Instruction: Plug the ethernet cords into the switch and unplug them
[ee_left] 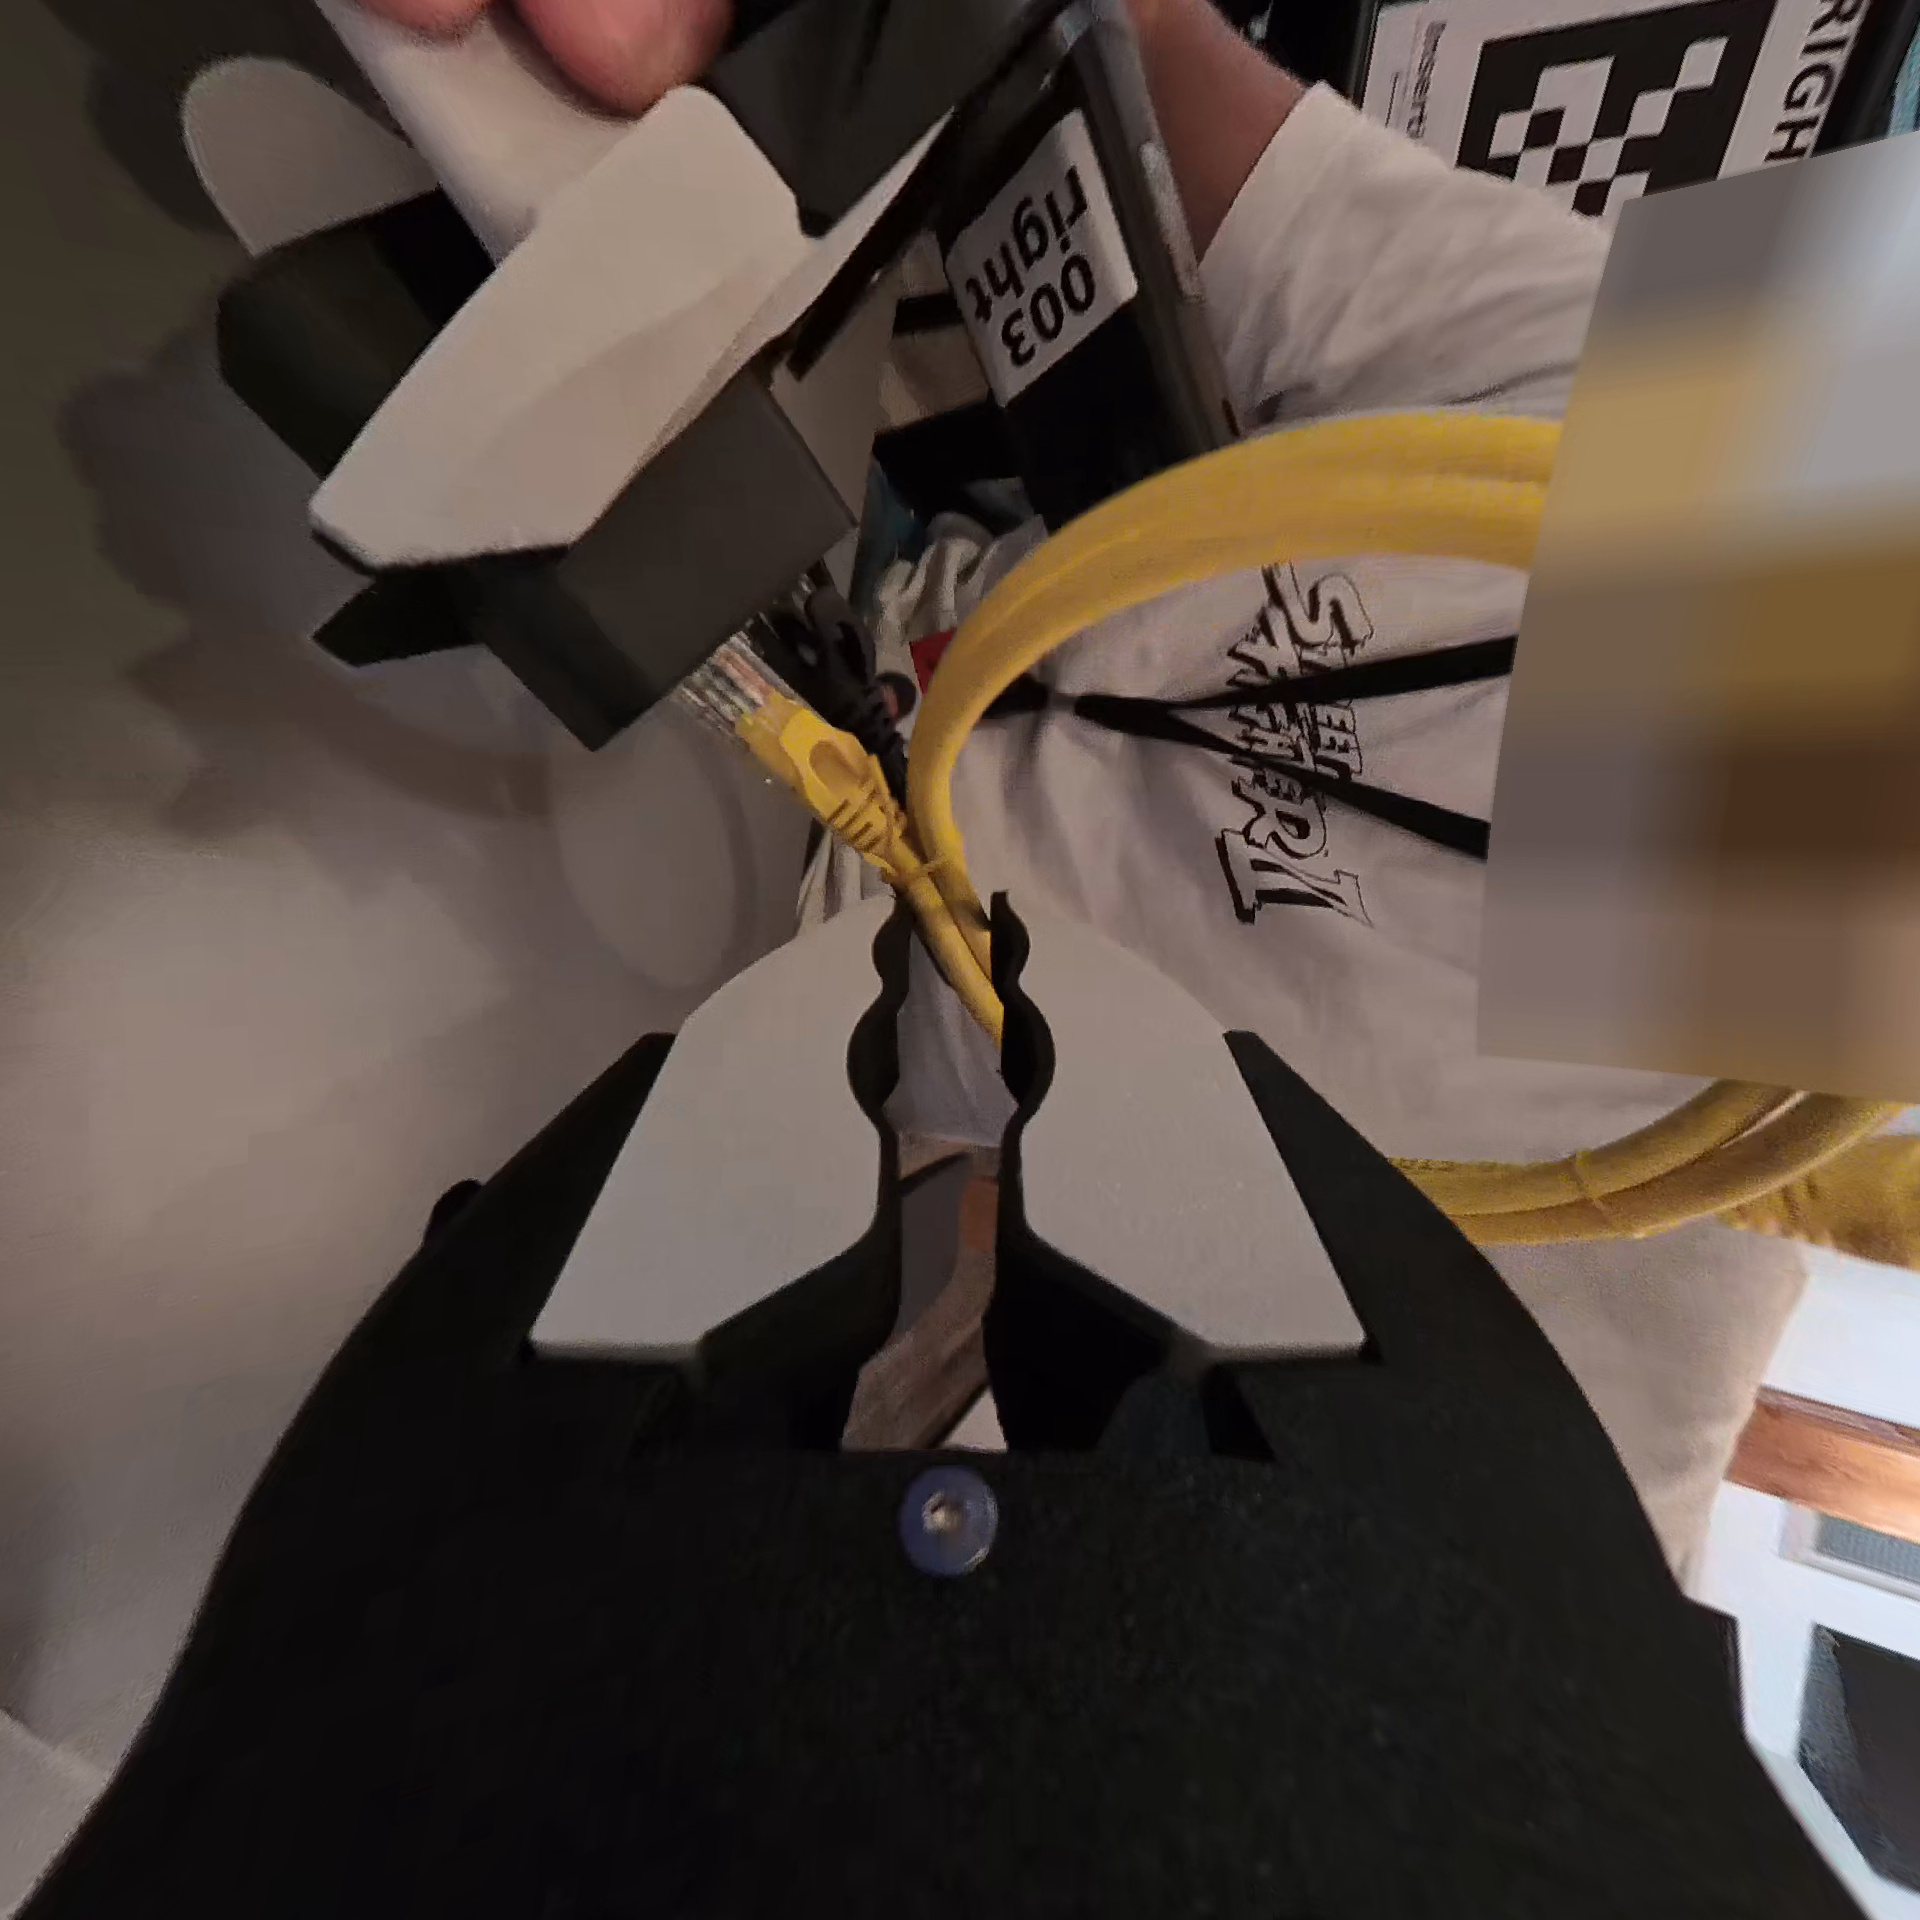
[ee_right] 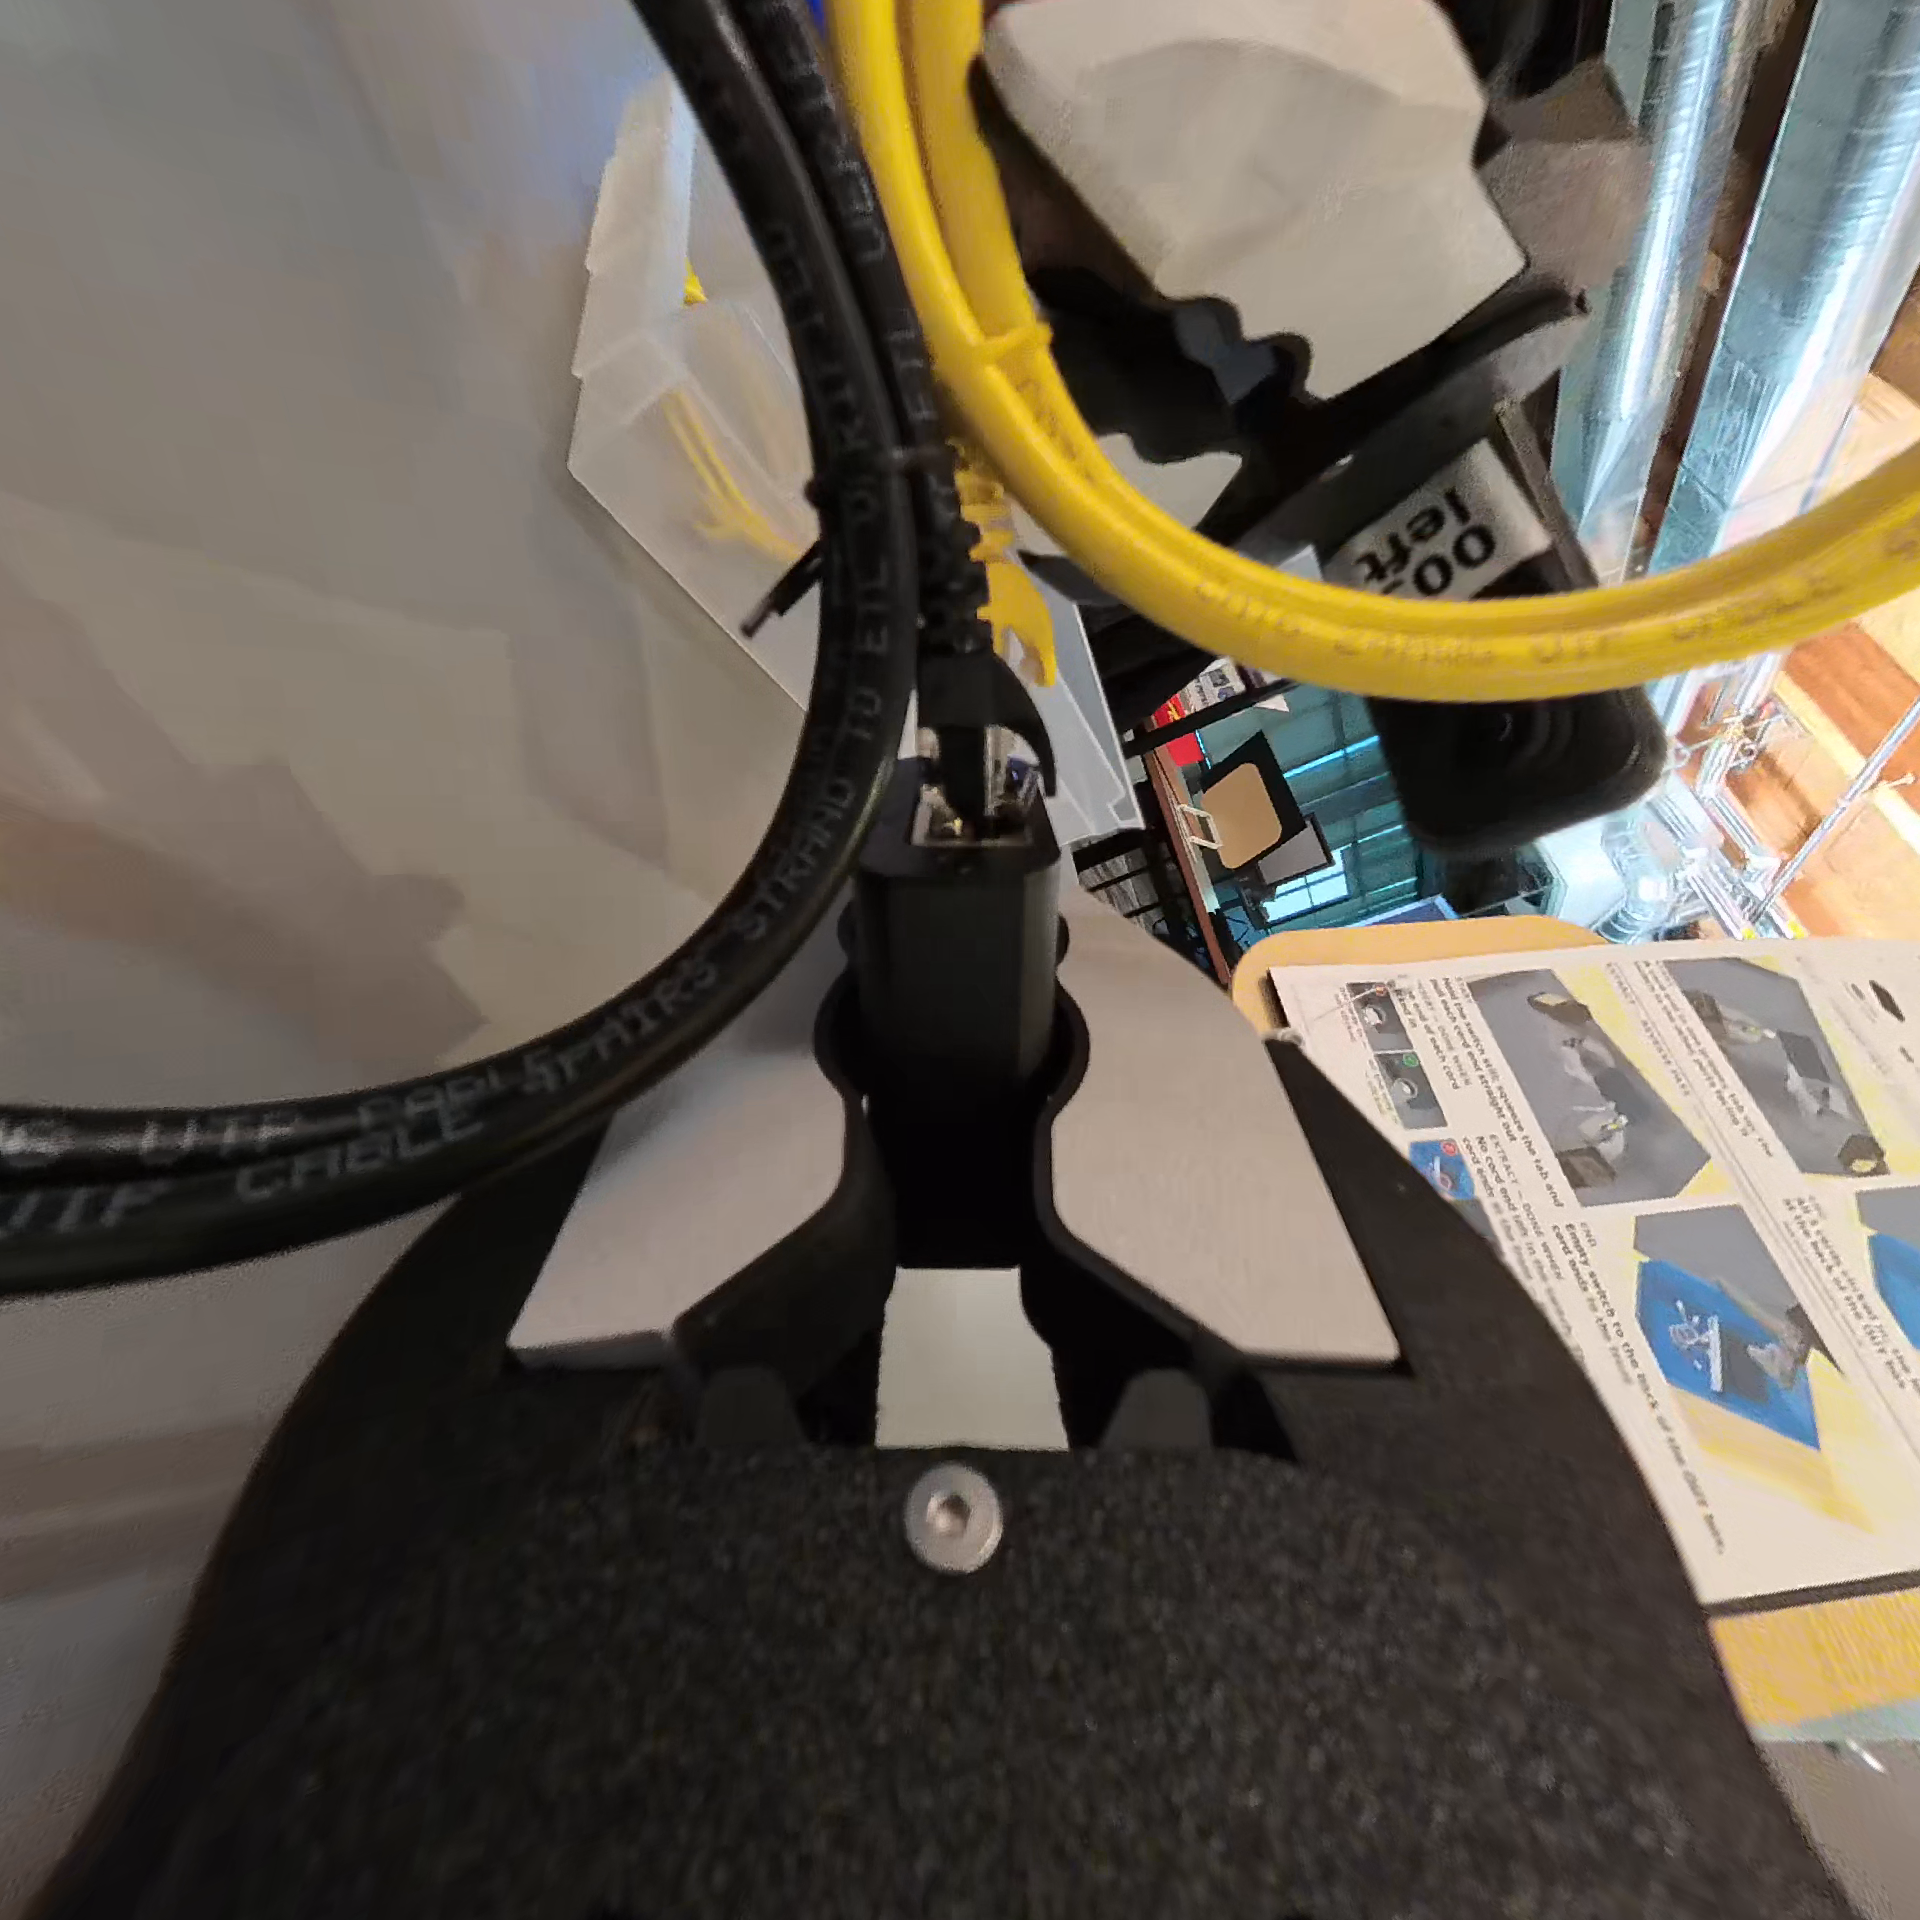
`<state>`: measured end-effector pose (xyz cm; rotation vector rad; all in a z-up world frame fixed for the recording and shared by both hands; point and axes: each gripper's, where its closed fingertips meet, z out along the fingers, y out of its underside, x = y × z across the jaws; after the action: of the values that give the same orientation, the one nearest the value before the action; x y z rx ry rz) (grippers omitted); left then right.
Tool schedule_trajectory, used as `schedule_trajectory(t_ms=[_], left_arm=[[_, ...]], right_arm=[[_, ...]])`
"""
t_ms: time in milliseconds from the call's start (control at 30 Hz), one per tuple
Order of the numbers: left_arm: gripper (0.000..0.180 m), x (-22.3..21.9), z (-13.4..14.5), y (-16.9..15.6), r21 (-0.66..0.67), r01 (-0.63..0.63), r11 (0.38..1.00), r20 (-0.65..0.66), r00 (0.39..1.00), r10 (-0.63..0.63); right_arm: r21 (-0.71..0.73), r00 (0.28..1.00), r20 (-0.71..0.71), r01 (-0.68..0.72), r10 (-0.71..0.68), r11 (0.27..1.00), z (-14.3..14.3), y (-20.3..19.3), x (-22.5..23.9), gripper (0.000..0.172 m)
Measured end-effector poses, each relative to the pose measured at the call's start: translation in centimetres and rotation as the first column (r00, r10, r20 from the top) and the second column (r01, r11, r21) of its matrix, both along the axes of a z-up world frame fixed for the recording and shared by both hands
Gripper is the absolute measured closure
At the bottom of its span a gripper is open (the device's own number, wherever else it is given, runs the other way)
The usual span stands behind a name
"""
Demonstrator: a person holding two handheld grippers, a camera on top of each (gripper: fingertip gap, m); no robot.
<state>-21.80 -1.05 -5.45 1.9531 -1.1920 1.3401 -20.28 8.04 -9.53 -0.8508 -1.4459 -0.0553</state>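
Probably light, pliant and springy: yellow ethernet cord, looping from right of centre down to the fingertips in the left wrist view, tied double. Much the same, though thicker and likely stiffer: black cord, sweeping across the left of the right wrist view. Small, rigid, likely light: black switch, at centre frame, clamped on both sides by the right gripper, port end pointing up-frame. Hard and likely fragile at the latch: yellow plug, just above centre at the switch's port, beside the black plug seated there. Best taken at the ribbed boot behind the plug, not the cable. Left gripper slightly parted, with the yellow cord between its fingers, against the right-hand one and apart from the left-hand finger.
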Motion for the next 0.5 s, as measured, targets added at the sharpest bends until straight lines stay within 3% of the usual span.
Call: schedule_trajectory(t_ms=[300, 500], left_arm=[[0.156, 0.6, 2.0, 3.0, 0.003, -0.223, 0.975, 0.169, 0.961, 0.219], [0.157, 0.1, 1.3, 4.8, 0.067, -0.358, 0.931, 0.256, 0.908, 0.331]], right_arm=[[-0.113, 0.998, -0.060, 0.025, -0.032, 0.993, 0.2, 1.3, 1.0, 0.147], [-0.118, 0.996, -0.053, 0.071, -0.078, 0.990, 0.1, 2.4, 2.1, 0.147]])
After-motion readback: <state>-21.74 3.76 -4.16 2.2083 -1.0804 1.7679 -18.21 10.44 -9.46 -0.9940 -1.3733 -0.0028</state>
